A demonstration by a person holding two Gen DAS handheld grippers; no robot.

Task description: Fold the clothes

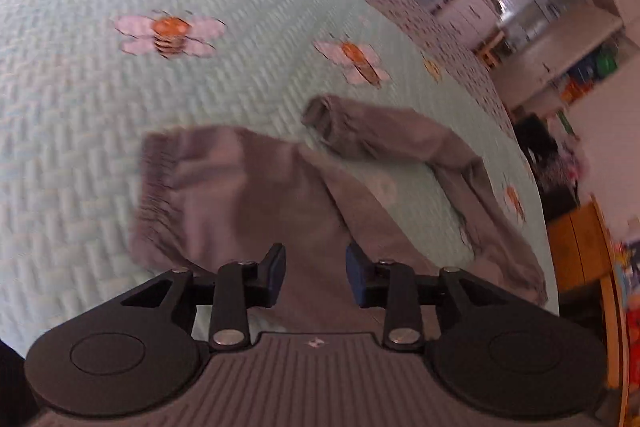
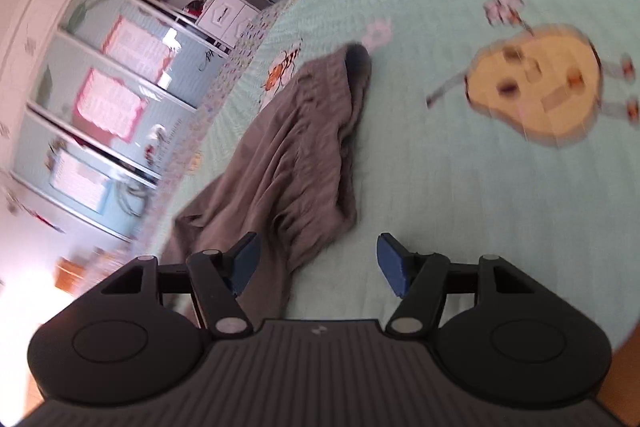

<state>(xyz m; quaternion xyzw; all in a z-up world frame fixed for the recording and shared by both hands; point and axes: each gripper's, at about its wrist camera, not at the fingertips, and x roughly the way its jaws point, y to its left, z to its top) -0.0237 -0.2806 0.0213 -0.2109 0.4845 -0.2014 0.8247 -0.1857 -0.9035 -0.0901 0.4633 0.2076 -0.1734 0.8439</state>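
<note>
Grey trousers [image 1: 256, 195] lying crumpled on the quilt [image 1: 80, 131], not yet folded. Seen from the left wrist: elastic waistband to the left, one leg bent up and across to the right, its cuff [image 1: 320, 115] pointing back toward the bee [image 1: 170, 35] stitched into the quilt. Other leg running down toward the camera, under the left gripper [image 1: 315, 277]. Fingers spread, nothing between the pads [image 1: 276, 275]; grey cloth visible through the gap, but whether touching or just above, cannot tell. Probably poised there to take hold of the near fabric before pulling the garment flat.

From the right wrist: same trousers [image 2: 296, 147] bunched in a long ridge, stretching away toward the quilt's far edge, with shelves [image 2: 120, 75] beyond. Right gripper [image 2: 318, 263] also spread wide and empty, its left pad [image 2: 246, 259] over the near end of the cloth, its right pad over bare quilt. Appliqué figure [image 2: 536, 87] well apart from the trousers, off to the right.

Both views smeared, so likely mid-motion. Judged an early stage: legs twisted and overlapping, so straightening needed first. Risk: pinching quilt along with the thin cloth, or grabbing a single layer and dragging the heap askew.
</note>
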